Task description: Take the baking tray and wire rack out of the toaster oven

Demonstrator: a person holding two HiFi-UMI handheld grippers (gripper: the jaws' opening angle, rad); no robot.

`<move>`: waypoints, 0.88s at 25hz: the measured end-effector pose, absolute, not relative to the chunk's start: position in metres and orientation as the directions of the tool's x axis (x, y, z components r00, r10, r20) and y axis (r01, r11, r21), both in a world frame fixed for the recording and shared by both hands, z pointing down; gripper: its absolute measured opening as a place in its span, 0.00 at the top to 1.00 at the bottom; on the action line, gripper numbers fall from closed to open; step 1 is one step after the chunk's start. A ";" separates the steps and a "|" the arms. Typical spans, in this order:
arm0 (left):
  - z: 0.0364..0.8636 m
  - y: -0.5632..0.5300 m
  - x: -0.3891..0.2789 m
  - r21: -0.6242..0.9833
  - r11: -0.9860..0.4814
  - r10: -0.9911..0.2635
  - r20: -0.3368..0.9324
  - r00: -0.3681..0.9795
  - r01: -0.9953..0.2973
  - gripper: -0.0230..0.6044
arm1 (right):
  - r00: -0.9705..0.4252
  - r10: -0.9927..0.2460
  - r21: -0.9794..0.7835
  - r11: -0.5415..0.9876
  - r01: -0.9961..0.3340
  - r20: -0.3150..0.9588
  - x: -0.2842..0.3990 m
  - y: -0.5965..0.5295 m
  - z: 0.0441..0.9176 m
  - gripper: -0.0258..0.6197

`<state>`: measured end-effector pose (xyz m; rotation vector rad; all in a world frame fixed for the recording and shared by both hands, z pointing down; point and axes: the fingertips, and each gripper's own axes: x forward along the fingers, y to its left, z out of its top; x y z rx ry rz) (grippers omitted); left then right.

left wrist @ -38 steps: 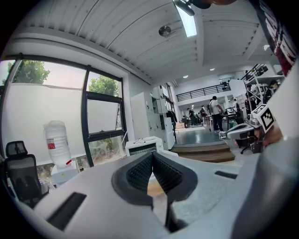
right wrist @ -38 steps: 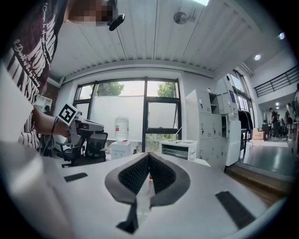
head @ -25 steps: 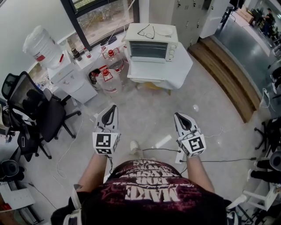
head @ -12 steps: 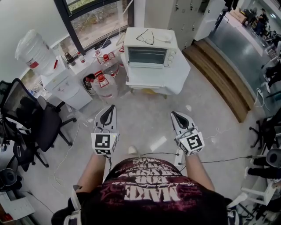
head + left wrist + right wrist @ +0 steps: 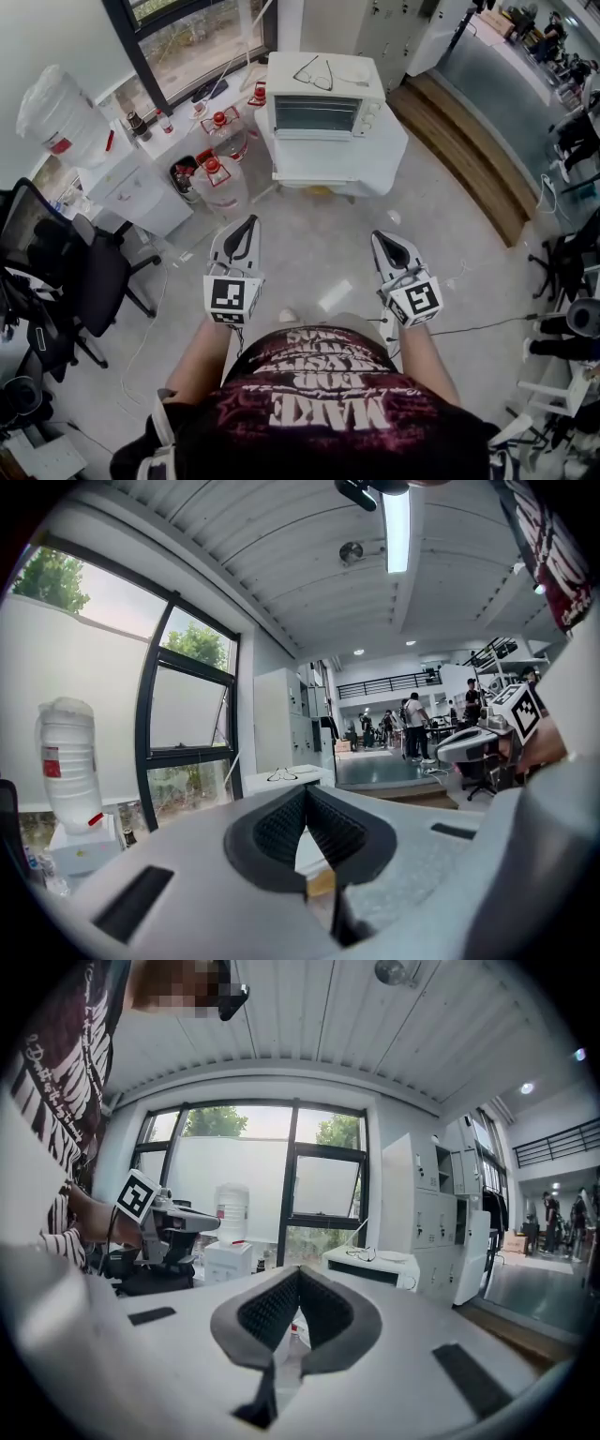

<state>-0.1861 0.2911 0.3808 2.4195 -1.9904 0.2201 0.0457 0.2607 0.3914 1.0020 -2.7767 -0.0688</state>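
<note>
The white toaster oven [image 5: 323, 94] stands with its door closed on a white-draped table [image 5: 339, 157] ahead of me, a pair of glasses [image 5: 313, 71] on its top. The tray and the rack inside it cannot be made out. Both grippers are held out level over the floor, well short of the table. The left gripper [image 5: 248, 225] is shut and empty, and so is the right gripper [image 5: 382, 241]. The left gripper view has shut jaws [image 5: 305, 794] with the oven [image 5: 281, 780] far beyond. In the right gripper view the oven [image 5: 370, 1265] lies past the shut right gripper [image 5: 298, 1274].
Water jugs [image 5: 214, 173] stand on the floor left of the table, beside a white cabinet [image 5: 131, 187] bearing a large water bottle [image 5: 56, 112]. A black office chair [image 5: 66, 272] is at the left. A wooden step [image 5: 469, 150] runs at the right. Cables [image 5: 469, 328] trail across the floor.
The person has stepped forward, so both grippers have come closer to the oven table. Both stay shut and empty.
</note>
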 end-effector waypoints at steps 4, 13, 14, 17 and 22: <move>0.390 0.292 -0.201 -0.081 -0.189 -0.977 0.118 0.179 -0.979 0.95 | -0.761 -0.620 0.118 0.784 -0.610 0.190 0.027 0.266 0.393 0.96; 0.405 0.293 -0.227 -0.036 -0.145 -0.983 0.120 0.140 -0.989 0.95 | -0.764 -0.613 0.132 0.790 -0.599 0.199 0.009 0.249 0.378 0.96; 0.404 0.292 -0.228 -0.038 -0.145 -0.983 0.116 0.139 -0.989 0.95 | -0.765 -0.614 0.133 0.789 -0.599 0.197 0.008 0.248 0.379 0.96; 0.404 0.286 -0.227 -0.038 -0.144 -0.983 0.121 0.139 -0.989 0.95 | -0.763 -0.616 0.138 0.788 -0.601 0.195 0.009 0.241 0.383 0.96; 0.406 0.264 -0.220 -0.035 -0.146 -0.979 0.146 0.140 -0.989 0.95 | -0.757 -0.621 0.107 0.783 -0.613 0.203 0.023 0.220 0.395 0.96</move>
